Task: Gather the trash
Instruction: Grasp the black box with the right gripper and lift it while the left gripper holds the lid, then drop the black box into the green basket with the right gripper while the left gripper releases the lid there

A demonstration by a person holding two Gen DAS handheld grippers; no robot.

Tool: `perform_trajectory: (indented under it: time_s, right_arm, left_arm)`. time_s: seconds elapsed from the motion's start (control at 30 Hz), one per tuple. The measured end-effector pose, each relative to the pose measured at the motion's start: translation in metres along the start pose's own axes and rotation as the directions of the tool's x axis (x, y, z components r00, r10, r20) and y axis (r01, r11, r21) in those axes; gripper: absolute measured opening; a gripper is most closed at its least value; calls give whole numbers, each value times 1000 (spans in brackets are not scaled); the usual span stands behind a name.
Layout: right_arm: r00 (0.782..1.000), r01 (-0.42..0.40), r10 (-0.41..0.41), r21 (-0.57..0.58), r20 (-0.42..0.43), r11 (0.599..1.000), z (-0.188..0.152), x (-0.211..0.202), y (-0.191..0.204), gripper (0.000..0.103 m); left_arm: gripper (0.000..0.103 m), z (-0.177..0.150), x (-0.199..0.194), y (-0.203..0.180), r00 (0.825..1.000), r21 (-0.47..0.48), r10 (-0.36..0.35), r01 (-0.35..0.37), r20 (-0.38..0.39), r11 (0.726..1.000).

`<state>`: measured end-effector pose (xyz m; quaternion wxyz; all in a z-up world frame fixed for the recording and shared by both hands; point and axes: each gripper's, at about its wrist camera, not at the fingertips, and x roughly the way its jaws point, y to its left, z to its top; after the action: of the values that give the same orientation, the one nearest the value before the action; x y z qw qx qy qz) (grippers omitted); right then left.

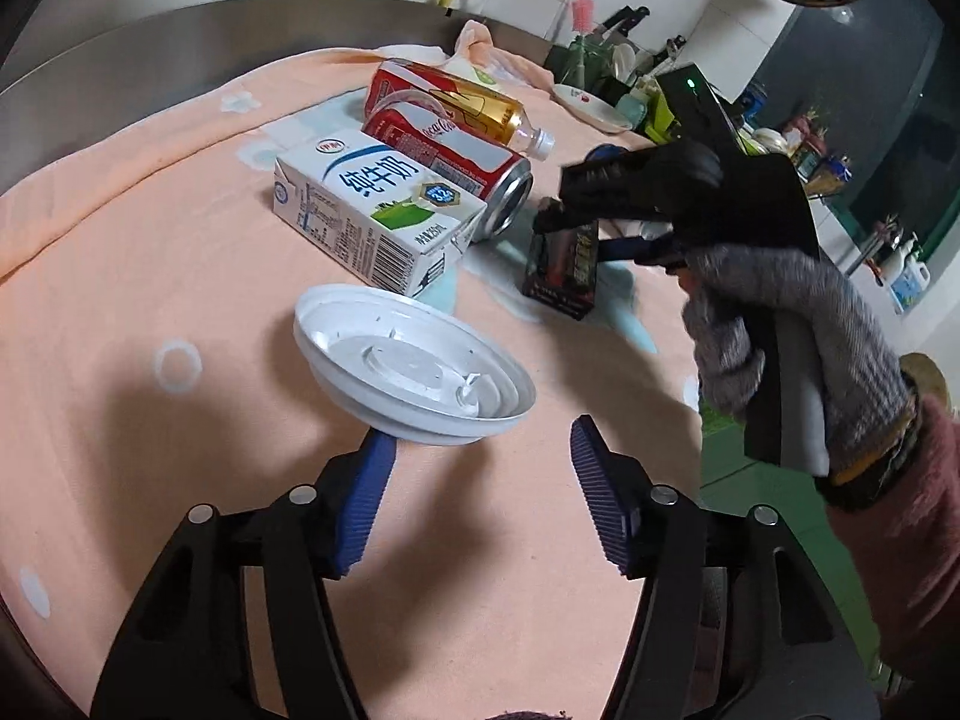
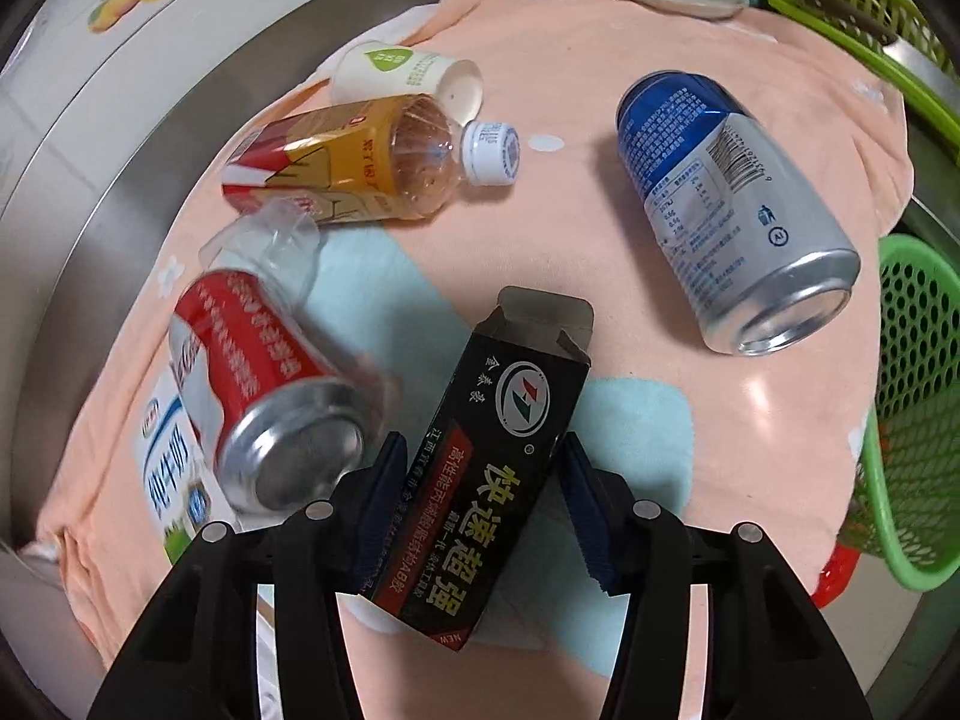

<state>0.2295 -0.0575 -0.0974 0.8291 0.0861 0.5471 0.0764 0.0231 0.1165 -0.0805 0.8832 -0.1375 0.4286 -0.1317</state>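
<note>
A peach cloth (image 2: 630,192) with pale blue patches and white rings is seen. A white lid (image 1: 414,372), a white, blue and green milk carton (image 1: 372,210), a red can (image 2: 252,360), a blue and silver can (image 2: 732,210), a black box (image 2: 492,480) with yellow lettering and a green basket (image 2: 918,420) are shown. Blue pads are borne by each black tool (image 1: 480,498).

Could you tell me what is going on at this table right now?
A person is clearing trash off a peach cloth with two handheld claws. The right claw is around a black carton. The left claw is open, its left finger touching a white plastic lid. Cans, a bottle and a milk carton remain.
</note>
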Motion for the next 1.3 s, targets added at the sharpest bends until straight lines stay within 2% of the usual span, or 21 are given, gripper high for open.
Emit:
perform_trajectory:
  time_s: [0.07,0.2,0.27,0.3,0.43,0.5,0.67,0.83,1.1,1.3]
  right_arm:
    - [1000,-20,20,-17,2,1000,-4,-2,-1,50]
    - [999,-48,49,-60,12,997,-11,-6,0,47]
    - [998,-60,62,-94,23,994,-18,-10,1,47]
    - [998,-61,64,-104,26,993,-21,-11,3,47]
    - [994,-95,101,-140,34,986,-31,-15,4,46]
    - [991,-129,133,-141,22,982,-33,-16,4,46]
    - [981,-185,191,-153,29,971,-43,-27,-4,45]
    - [964,-250,260,-156,50,956,-51,-45,-18,44]
    - [943,-291,310,-152,121,945,-56,-79,-48,44]
    - [941,-258,273,-100,202,961,-48,-103,-98,44]
  left_arm:
    - [67,1,0,5,1000,-35,-13,13,-3,999]
    - [67,5,6,22,1000,-135,7,-8,-10,991]
    - [64,7,9,35,1000,-208,0,-4,-19,978]
    - [60,7,10,40,1000,-233,1,-5,-20,972]
    - [30,8,15,57,1000,-317,18,-24,-24,948]
    - [26,11,18,63,999,-340,20,-30,-31,940]
    - [12,19,9,50,999,-279,42,-37,11,959]
    - [12,30,2,29,994,-161,108,-101,35,982]
    - [12,42,-1,1,995,-88,79,-74,58,993]
    - [12,56,5,-28,997,-36,35,-33,62,999]
